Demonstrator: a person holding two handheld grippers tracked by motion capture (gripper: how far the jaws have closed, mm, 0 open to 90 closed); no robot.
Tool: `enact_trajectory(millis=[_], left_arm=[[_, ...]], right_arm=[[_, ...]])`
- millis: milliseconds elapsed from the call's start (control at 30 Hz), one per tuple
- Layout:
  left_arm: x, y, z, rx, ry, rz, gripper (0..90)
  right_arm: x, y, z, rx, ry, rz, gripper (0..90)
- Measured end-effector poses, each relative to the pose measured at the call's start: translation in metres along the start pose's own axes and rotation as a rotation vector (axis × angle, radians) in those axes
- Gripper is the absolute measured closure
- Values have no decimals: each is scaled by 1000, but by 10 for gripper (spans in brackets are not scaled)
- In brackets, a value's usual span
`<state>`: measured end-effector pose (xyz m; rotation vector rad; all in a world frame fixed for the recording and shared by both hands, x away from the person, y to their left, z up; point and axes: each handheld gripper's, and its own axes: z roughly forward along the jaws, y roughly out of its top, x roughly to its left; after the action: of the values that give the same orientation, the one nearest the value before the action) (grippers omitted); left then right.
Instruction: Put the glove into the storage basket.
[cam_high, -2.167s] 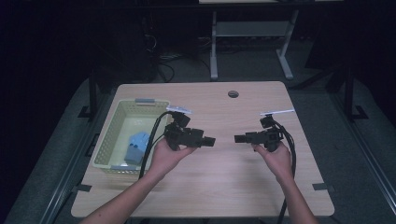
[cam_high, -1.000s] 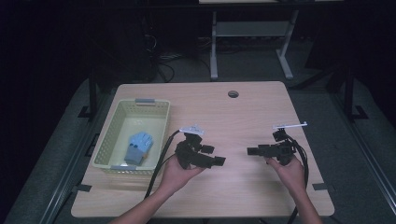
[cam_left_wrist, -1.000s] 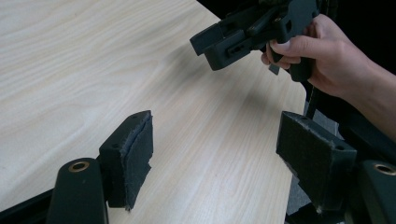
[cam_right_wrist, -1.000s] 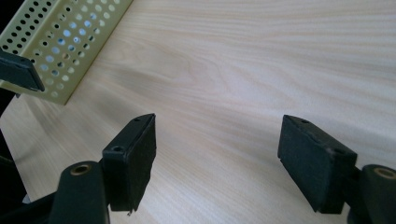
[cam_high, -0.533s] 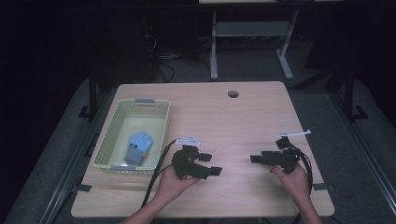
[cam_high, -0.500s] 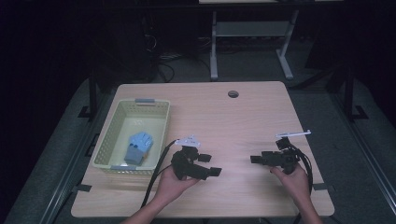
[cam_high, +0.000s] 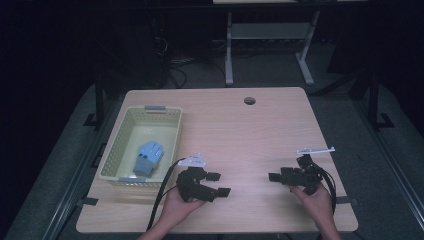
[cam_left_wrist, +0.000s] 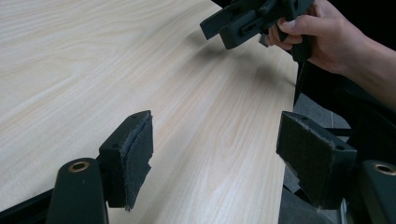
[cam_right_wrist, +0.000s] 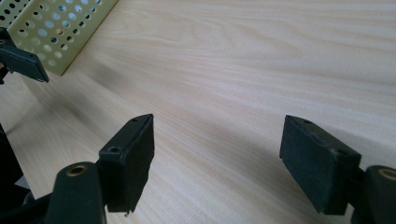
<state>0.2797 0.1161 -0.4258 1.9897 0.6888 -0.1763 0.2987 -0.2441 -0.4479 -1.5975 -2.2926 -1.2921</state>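
So both jaws stood wide and empty, left gripper (cam_high: 218, 184) and right gripper (cam_high: 274, 177) low over the near table (cam_high: 240, 130), basket (cam_high: 112, 159) far left.

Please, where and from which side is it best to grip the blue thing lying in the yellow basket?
Probably from straight above. The blue thing lies flat on the floor of the yellow basket, whose walls block a sideways reach. Grip across its narrower lower end, nearest the person, where open jaws should fit more easily. The left gripper, open and empty, is the closer one.
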Motion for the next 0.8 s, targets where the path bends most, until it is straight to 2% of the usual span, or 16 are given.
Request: enact_trajectory(millis=[267, 433, 633, 700, 800], left_arm=[[3, -10, -3, 0, 8, -3, 264], [3, -18, -6, 11, 26, 17, 264], [5, -21, -6, -9, 14, 5, 263], [6, -22, -4, -1, 15, 7, 263], [6, -23, -1, 9, 13, 13, 262]], right_arm=[[1, -12, -1, -18, 20, -5, 257], [2, -19, -2, -23, 37, 1, 244], [0, -30, -4, -61, 39, 3, 243], [2, -32, -1, -49, 37, 0, 234], [4, -31, 3, -20, 12, -34, 234]])
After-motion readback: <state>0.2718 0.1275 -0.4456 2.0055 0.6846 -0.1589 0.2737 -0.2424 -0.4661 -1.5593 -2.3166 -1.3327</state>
